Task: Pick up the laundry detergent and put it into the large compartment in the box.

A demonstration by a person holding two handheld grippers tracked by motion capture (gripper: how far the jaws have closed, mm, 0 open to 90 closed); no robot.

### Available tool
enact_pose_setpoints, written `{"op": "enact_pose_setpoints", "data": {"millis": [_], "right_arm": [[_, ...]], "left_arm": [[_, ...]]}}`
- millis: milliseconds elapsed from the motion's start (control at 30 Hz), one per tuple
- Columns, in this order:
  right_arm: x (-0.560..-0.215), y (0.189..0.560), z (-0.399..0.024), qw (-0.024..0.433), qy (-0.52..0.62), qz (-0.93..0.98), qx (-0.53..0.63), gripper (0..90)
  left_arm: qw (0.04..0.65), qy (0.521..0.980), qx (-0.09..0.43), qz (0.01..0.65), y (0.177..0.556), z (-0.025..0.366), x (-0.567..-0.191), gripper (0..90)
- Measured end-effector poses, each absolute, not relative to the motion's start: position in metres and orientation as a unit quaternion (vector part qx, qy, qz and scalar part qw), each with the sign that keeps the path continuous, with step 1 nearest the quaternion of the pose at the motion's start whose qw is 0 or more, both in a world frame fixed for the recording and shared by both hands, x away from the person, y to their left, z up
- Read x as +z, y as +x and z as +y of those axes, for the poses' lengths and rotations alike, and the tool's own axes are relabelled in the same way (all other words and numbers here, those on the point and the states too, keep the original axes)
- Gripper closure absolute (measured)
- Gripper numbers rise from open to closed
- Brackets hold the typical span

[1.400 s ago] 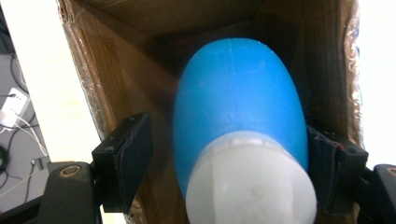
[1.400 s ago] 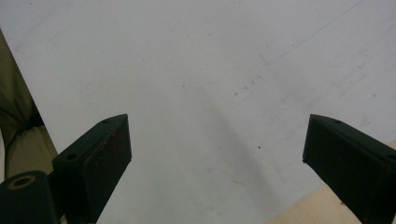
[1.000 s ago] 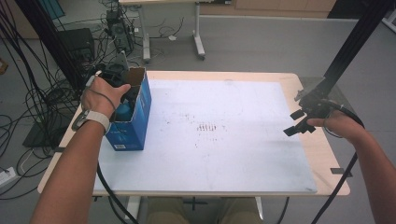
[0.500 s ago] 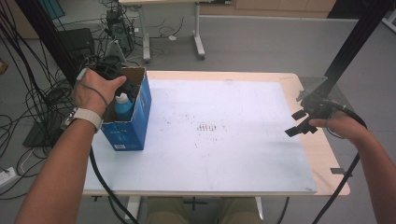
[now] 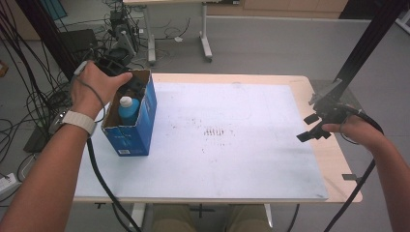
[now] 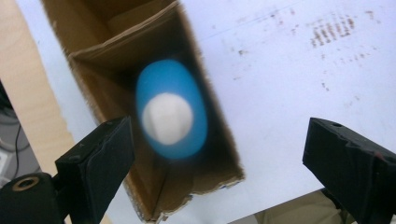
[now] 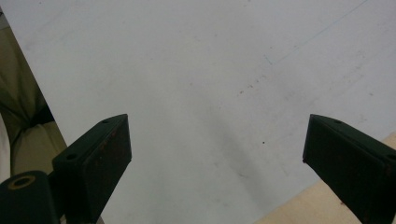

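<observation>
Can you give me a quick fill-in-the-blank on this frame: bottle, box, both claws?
1. The blue bottle with the white cap stands inside the open ____ box.
2. The left claw sits above the box with its jaws ____ and nothing between them.
3. The right claw hangs over the white ____ near the table's edge.

Missing words: cardboard; open; mat

High view: fixed above the person's side, faces forward and down, far enough to take in the whole table [image 5: 232, 159] and floor beyond. Left gripper view: looks steeply down, close, into the open box [image 6: 154, 186] with the blue bottle [image 6: 171, 115]; high view shares both. Right gripper view: close, angled down at the white table top near the edge, also shared with the high view.
</observation>
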State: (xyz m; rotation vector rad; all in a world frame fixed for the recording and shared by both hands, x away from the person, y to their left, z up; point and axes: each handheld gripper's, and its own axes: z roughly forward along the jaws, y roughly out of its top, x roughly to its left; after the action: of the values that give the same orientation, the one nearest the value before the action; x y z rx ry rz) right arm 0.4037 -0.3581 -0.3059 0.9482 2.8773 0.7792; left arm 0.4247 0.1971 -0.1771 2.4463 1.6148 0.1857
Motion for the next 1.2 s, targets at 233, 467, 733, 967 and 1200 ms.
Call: {"op": "enact_pose_setpoints", "data": {"millis": [233, 467, 733, 967, 1200], "right_arm": [[-0.304, 0.402, -0.359, 0.009, 0.304, 0.920, 0.246, 7.6], [-0.303, 0.401, -0.356, 0.008, 0.302, 0.920, 0.248, 7.5], [-0.301, 0.400, -0.356, 0.010, 0.303, 0.920, 0.248, 7.3], [-0.300, 0.399, -0.357, 0.010, 0.305, 0.919, 0.249, 7.3], [-0.301, 0.399, -0.354, 0.008, 0.303, 0.920, 0.249, 7.3]], "left_arm": [[0.111, 0.865, 0.073, 0.483, 0.417, 0.172, -0.169, 8.2], [0.108, 0.896, 0.074, 0.424, 0.410, 0.139, -0.166, 7.9], [0.104, 0.915, 0.071, 0.383, 0.406, 0.110, -0.167, 7.4], [0.105, 0.926, 0.071, 0.356, 0.403, 0.095, -0.172, 7.4], [0.104, 0.941, 0.069, 0.315, 0.398, 0.079, -0.176, 7.3]]}}
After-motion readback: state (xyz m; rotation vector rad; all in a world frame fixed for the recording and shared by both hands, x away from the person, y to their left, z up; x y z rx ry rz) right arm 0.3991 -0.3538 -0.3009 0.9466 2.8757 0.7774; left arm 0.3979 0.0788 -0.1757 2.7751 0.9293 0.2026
